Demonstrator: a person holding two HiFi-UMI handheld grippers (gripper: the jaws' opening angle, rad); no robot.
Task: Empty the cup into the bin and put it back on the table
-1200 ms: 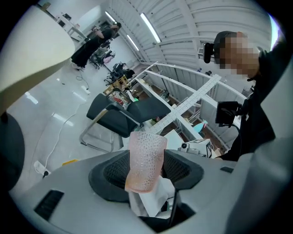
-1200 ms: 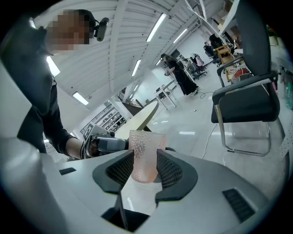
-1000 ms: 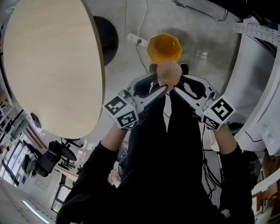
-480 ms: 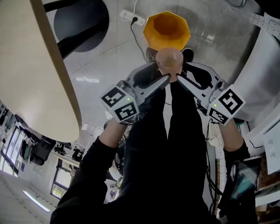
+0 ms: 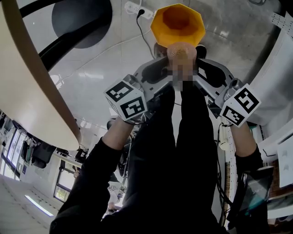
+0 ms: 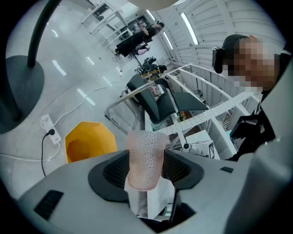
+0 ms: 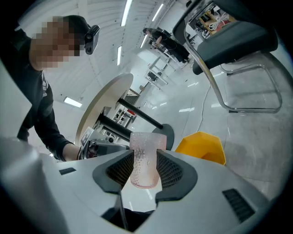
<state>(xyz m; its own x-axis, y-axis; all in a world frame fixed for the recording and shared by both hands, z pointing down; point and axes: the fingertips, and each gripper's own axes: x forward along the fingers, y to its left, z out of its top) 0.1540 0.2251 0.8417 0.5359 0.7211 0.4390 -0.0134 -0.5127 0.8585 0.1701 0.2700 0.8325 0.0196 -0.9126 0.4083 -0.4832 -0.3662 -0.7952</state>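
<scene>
Below you, the pale glossy floor (image 5: 98,68) fills most of the head view. The round counter (image 5: 27,91) stands off to your left, well apart from the cup, with its black disc foot (image 5: 82,23) on the floor beyond its edge. In the right gripper view a dark chair (image 7: 233,32) on a bent tube frame stands further back, past the bin.

The orange bin (image 5: 177,23), many-sided and open at the top, stands on the floor straight ahead of you; inside it you see only its own orange walls and bottom. A white power strip (image 5: 132,7) lies on the floor to its left, and a black cable (image 5: 145,36) runs from it past the bin's near side.

Your left gripper (image 6: 145,167) and right gripper (image 7: 145,169) meet in front of you, each clamped by its ribbed pads on the pink, dimpled cup (image 5: 181,51). The cup is in the air, and in the head view it overlaps the bin's near rim. What it holds cannot be made out.
</scene>
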